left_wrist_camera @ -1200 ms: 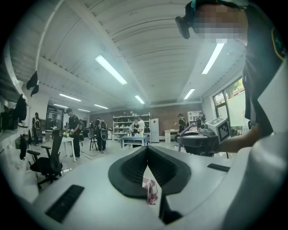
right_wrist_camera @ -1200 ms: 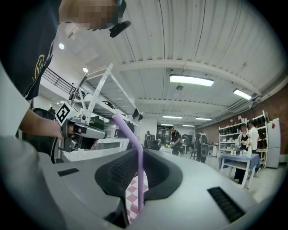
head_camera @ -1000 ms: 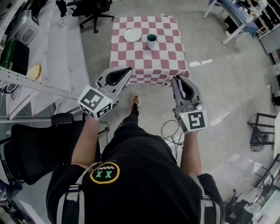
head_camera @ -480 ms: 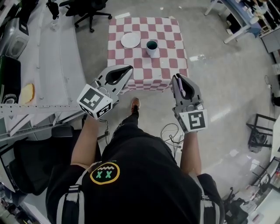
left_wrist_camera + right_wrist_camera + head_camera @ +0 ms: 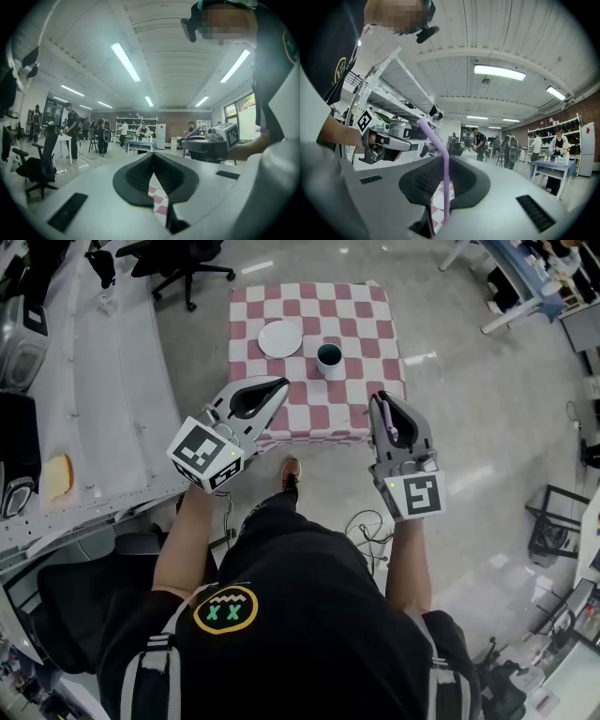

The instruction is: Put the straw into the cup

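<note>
A dark green cup (image 5: 329, 358) stands on a small table with a red-and-white checked cloth (image 5: 366, 324), a white plate (image 5: 280, 337) to its left. In the head view both grippers are held level short of the table's near edge. My right gripper (image 5: 379, 403) is shut on a purple bendy straw (image 5: 446, 187), which stands upright between its pads with the bent end leaning left; the straw (image 5: 389, 432) also shows from above. My left gripper (image 5: 276, 387) is shut, its pads meeting with nothing between them (image 5: 153, 157).
A long grey bench (image 5: 103, 418) runs along the left, with an office chair (image 5: 178, 263) behind it. Cables (image 5: 367, 521) lie on the floor by the person's feet. Desks stand at the far right (image 5: 525, 287). Other people stand far off in the room.
The table, cup and plate have come lower and nearer in the head view as the person walks towards them. Both grippers keep the same pose; the straw stays gripped.
</note>
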Motion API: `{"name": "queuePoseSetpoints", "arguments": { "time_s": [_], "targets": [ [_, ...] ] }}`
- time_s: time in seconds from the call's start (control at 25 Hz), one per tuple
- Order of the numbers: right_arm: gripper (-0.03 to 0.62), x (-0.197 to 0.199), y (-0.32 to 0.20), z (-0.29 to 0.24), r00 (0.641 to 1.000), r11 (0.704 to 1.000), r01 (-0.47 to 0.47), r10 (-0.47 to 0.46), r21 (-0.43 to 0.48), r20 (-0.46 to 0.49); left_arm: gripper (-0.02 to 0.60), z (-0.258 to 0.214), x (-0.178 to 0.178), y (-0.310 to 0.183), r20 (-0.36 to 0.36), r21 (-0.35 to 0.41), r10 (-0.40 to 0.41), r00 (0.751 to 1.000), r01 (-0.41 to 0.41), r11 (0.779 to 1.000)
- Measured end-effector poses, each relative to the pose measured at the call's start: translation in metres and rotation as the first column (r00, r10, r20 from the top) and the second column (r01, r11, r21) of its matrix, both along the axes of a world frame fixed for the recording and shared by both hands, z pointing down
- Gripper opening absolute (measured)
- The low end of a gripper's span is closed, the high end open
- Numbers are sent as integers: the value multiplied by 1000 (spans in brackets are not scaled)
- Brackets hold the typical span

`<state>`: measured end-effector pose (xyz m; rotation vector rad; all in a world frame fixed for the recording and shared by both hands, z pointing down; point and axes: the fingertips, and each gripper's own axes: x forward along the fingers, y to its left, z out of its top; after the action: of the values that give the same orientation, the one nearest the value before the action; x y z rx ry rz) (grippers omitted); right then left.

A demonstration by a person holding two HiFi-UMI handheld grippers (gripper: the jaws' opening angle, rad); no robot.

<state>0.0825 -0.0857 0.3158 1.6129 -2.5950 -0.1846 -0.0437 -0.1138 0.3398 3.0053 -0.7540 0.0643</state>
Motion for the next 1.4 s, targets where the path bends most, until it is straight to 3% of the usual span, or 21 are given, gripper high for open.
{"name": "queuePoseSetpoints", "arguments": {
  "time_s": [0.76, 1.4],
  "targets": [
    [57, -17, -103, -9, 1000, 999, -23, 23, 26, -4, 17, 4, -6, -88, -20, -11, 50, 999, -50, 999],
    [57, -10, -133, -2, 1000, 999, 7, -8, 33, 9, 17, 5, 17, -106, -17, 2, 52, 999, -52, 999]
  ]
}}
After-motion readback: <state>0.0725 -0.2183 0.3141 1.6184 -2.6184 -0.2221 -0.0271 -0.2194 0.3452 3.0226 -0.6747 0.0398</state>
